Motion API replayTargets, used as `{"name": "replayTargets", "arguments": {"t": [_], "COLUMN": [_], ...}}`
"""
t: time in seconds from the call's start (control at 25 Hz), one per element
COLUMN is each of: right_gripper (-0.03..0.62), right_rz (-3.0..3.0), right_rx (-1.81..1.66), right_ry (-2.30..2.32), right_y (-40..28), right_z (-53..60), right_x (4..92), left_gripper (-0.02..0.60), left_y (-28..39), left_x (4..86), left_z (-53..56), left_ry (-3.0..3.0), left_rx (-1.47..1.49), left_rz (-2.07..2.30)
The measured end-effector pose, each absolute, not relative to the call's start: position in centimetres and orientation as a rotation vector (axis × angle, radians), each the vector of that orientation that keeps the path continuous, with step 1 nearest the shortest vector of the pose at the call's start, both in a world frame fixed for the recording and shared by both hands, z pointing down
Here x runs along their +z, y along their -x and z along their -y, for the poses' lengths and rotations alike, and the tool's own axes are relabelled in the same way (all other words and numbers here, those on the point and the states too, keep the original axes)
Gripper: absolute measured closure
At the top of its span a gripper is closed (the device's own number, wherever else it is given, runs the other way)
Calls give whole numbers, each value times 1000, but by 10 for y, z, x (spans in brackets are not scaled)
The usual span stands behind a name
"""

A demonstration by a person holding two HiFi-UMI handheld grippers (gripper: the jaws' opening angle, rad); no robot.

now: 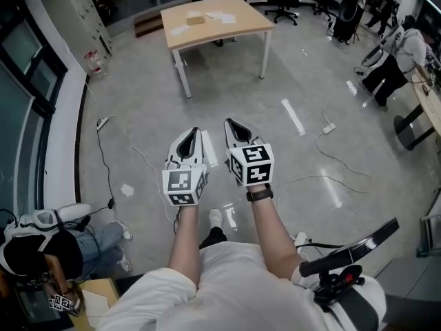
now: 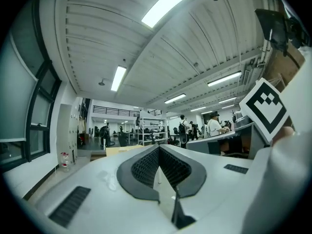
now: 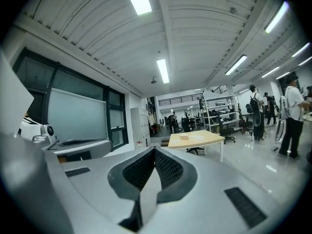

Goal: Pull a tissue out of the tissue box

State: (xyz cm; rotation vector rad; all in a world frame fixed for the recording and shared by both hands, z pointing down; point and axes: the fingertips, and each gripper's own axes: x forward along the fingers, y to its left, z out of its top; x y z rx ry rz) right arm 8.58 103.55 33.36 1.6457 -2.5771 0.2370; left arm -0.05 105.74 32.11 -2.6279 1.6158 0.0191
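Here we hold the left gripper (image 1: 193, 133) and right gripper (image 1: 229, 124) side by side, jaws of both closed on nothing. Ahead, a small tan box (image 1: 195, 19) tops a wooden table (image 1: 242, 23).

No words, numbers or brand names can be read anywhere. The only printed marks are black-and-white square patterns with no letters. One is on the left cube (image 1: 184, 186) of the left gripper (image 1: 193, 134), near 7 o'clock from the middle. The other is on the right cube (image 1: 252, 164) of the right gripper (image 1: 229, 124), near 4 o'clock. The papers (image 1: 222, 17) on the table (image 1: 241, 26) at 12 o'clock are too small to read.
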Motion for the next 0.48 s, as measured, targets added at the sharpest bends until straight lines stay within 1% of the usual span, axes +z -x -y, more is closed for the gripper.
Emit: {"name": "replayTargets", "arguments": {"t": [0.28, 0.48], "right_gripper": [592, 592], "right_rz": [2633, 2616], "right_rx": [109, 108], "right_ry": [-1637, -1674], "right_y": [-19, 6], "right_z": [-953, -913], "right_x": [304, 306], "left_gripper": [580, 580], "left_y": [49, 67], "left_x": [300, 311], "left_z": [-964, -920], "left_ry": [2648, 2698], "left_rx": [112, 38], "left_rz": [-1560, -1486]}}
